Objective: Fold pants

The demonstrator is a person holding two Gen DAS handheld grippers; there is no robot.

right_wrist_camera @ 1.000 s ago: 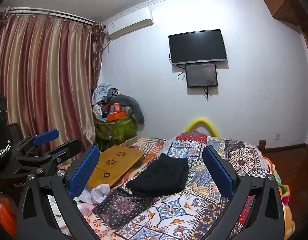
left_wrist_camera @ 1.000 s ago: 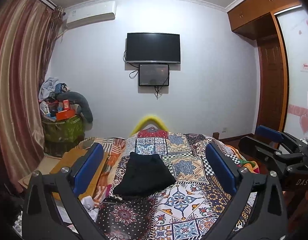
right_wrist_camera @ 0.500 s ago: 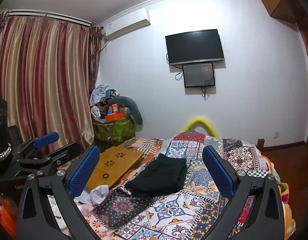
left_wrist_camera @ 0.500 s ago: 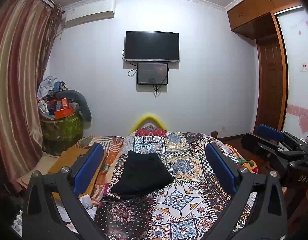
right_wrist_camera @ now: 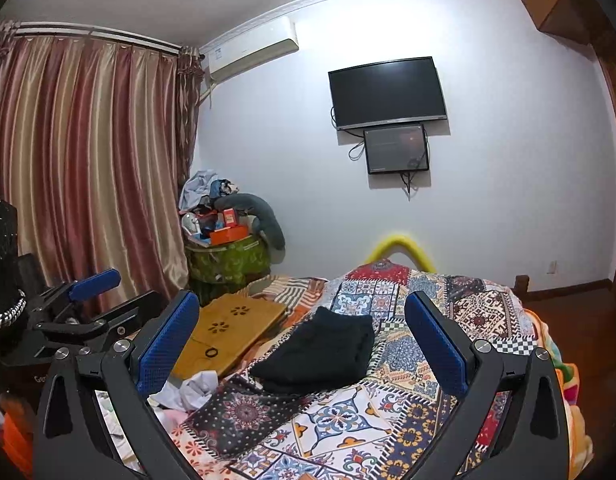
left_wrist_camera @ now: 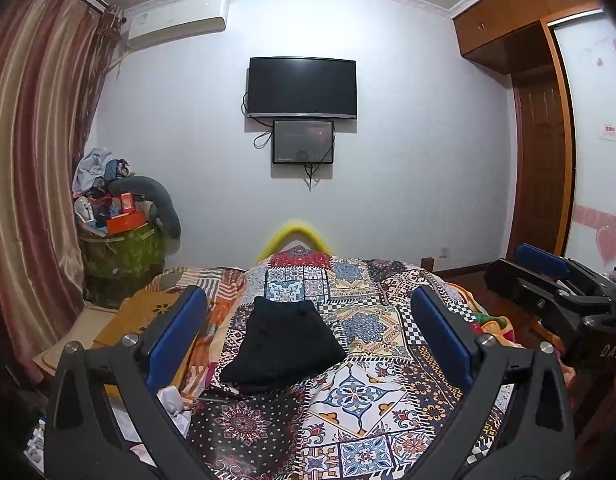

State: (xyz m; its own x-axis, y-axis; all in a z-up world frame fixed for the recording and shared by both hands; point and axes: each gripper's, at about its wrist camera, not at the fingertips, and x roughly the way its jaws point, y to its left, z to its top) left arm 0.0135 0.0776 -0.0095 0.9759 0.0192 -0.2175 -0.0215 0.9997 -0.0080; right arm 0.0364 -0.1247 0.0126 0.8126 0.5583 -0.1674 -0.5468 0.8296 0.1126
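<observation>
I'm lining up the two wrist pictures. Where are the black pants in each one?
Left wrist: the black pants lie folded on the quilt, centre-left, between the open claw's pads.
Right wrist: the pants lie at centre.
Shared landmark: the wall television.

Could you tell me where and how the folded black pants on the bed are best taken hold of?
The black pants lie as a flat folded stack on the patterned quilt. I would probably pinch the thicker near edge, coming low from the front with the open left gripper, since that edge faces it and sits raised off the quilt.
</observation>
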